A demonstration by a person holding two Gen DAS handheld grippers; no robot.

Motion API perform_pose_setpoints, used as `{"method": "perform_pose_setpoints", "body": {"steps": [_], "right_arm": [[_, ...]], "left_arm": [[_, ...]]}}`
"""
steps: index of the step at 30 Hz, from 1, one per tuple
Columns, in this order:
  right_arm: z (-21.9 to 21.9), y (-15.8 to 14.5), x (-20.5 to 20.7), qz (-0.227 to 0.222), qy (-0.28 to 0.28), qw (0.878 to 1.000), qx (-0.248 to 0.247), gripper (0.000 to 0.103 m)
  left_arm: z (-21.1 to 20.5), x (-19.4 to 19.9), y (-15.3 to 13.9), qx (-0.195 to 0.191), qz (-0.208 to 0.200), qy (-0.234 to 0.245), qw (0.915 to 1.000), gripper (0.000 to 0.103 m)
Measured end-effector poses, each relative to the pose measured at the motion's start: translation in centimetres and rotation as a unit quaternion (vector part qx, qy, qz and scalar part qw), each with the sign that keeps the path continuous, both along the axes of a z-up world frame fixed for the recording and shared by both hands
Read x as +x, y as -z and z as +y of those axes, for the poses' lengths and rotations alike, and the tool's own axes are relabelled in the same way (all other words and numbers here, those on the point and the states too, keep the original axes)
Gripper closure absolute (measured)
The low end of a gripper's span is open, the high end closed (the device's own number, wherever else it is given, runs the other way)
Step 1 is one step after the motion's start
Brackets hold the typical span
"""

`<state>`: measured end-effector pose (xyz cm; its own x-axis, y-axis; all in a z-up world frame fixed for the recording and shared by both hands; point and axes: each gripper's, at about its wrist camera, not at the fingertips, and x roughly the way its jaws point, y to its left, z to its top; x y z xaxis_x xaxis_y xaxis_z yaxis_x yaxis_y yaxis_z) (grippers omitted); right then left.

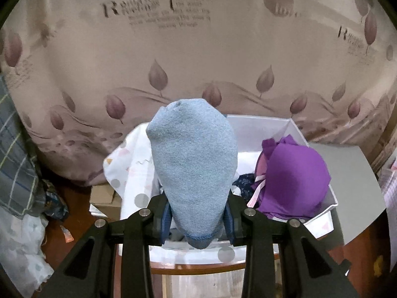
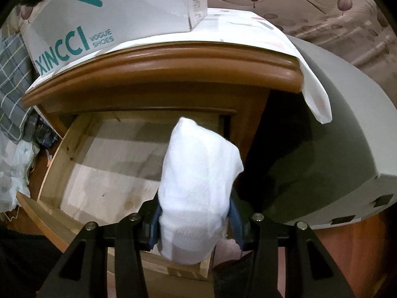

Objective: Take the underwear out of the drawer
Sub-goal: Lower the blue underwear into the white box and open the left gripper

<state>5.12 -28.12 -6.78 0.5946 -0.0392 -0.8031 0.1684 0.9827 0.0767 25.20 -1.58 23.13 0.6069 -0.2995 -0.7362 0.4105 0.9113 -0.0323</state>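
The blue sock [image 1: 193, 171], soft, light and limp, sat pinched near its cuff in the left gripper [image 1: 197, 219], its fingers narrowed on it; its long axis ran toward 12 o'clock, toe away, above the white box [image 1: 292, 126]. The white sock [image 2: 198, 193] lay likewise in the right gripper [image 2: 196, 226], over the open drawer [image 2: 74, 134].

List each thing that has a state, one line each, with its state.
left tool: shut on blue sock
right tool: shut on white sock
wooden drawer: pulled open, visible floor bare
white box: open, holding purple bra
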Motion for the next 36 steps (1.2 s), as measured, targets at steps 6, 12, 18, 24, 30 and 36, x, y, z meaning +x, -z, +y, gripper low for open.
{"method": "perform_pose_setpoints", "body": {"steps": [6,12,18,24,30,36], "right_arm": [[-0.9,0.0,-0.2,-0.002,0.014,1.000,0.006,0.057],[-1.6,-0.1,-0.3,-0.004,0.036,0.999,0.008,0.057],[-2.2,0.0,0.0,-0.003,0.061,0.998,0.007,0.057],[-2.1,-0.1,0.0,-0.007,0.064,0.998,0.009,0.057],[-2.2,-0.2,0.1,-0.009,0.063,0.998,0.013,0.057],[-2.3,-0.3,0.2,-0.010,0.063,0.998,0.013,0.057]], "left_arm": [[-1.0,1.4,3.1,0.011,0.030,0.008,0.9995,0.072],[-1.2,1.9,4.9,0.010,0.040,0.003,0.9991,0.071],[-1.6,2.8,6.1,0.015,0.045,-0.010,0.9988,0.068],[-1.8,3.9,7.0,0.017,0.054,-0.018,0.9983,0.065],[-2.5,4.5,7.1,0.028,0.053,-0.025,0.9979,0.061],[-1.6,4.7,6.4,0.015,0.055,-0.044,0.9974,0.037]]}}
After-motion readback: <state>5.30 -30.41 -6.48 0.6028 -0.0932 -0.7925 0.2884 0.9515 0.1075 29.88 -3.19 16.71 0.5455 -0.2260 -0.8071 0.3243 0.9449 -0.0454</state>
